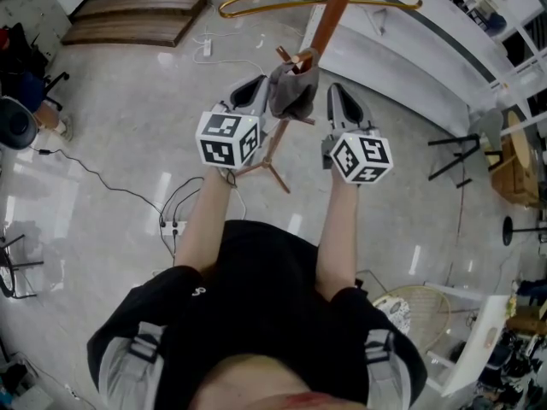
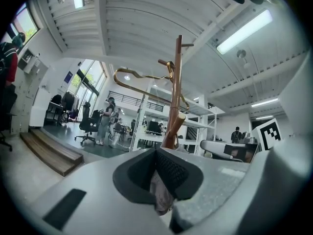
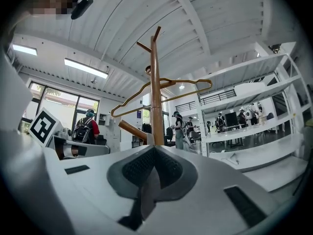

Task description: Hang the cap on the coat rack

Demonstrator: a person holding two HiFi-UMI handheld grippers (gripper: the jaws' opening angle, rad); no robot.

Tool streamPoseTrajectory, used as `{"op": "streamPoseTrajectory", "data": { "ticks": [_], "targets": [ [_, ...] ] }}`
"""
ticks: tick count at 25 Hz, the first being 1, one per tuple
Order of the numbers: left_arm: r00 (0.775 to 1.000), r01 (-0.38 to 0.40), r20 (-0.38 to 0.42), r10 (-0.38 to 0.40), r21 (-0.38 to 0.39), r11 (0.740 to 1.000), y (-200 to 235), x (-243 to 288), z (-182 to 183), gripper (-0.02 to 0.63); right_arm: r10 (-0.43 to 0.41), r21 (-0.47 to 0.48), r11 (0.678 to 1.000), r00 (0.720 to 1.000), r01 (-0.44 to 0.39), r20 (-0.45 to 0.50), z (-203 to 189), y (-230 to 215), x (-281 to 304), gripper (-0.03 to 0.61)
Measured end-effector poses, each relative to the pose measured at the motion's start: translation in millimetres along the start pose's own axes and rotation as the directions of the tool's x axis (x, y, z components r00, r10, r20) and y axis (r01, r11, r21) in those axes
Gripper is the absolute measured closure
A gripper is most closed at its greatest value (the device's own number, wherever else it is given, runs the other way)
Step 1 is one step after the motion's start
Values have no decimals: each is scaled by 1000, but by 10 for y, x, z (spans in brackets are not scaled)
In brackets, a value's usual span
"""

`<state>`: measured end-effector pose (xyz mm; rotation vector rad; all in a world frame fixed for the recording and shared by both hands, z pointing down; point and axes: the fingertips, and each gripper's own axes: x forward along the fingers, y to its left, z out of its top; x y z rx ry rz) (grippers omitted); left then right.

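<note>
The grey cap hangs bunched against a side peg of the brown wooden coat rack. My left gripper is at the cap's left side and shut on its cloth; pale fabric shows pinched between the jaws. From the cap's right side my right gripper is shut too, with a grey strip of fabric between its jaws. The rack's pole rises straight ahead in the left gripper view and in the right gripper view. A gold wire hanger hangs higher up on the rack.
The rack's splayed feet stand on the glossy floor below my hands. Cables and a power strip lie to the left. A low wooden platform is at the far left, white shelving on the right, and a racket at the lower right.
</note>
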<state>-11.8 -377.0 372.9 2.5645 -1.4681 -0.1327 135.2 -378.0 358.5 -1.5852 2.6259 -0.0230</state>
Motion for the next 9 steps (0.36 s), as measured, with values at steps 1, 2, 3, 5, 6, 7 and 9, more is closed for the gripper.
{"op": "streamPoseTrajectory", "data": {
  "ticks": [1, 2, 3, 5, 6, 7, 9],
  "targets": [
    [1000, 1, -1, -1, -1, 1000, 8, 11, -7, 615, -3, -4, 1000, 1000, 3, -5, -6, -4, 15, 583],
    [1000, 2, -2, -2, -3, 1000, 14, 23, -13, 615, -7, -6, 1000, 1000, 7, -10, -13, -11, 27, 583],
    [1000, 3, -4, -3, -3, 1000, 18, 33, -20, 615, -11, -7, 1000, 1000, 11, -14, -21, -18, 36, 583],
    [1000, 5, -6, -5, -5, 1000, 26, 45, -33, 615, -15, -8, 1000, 1000, 15, -17, -35, -25, 47, 583],
    [1000, 6, -7, -6, -5, 1000, 31, 49, -38, 615, -16, -8, 1000, 1000, 16, -16, -40, -26, 54, 583],
    [1000, 7, -7, -7, -5, 1000, 36, 54, -41, 614, -16, -9, 1000, 1000, 16, -16, -43, -26, 61, 583],
    [1000, 8, -8, -8, -5, 1000, 48, 63, -45, 614, -15, -10, 1000, 1000, 15, -14, -46, -25, 77, 583]
  ]
}}
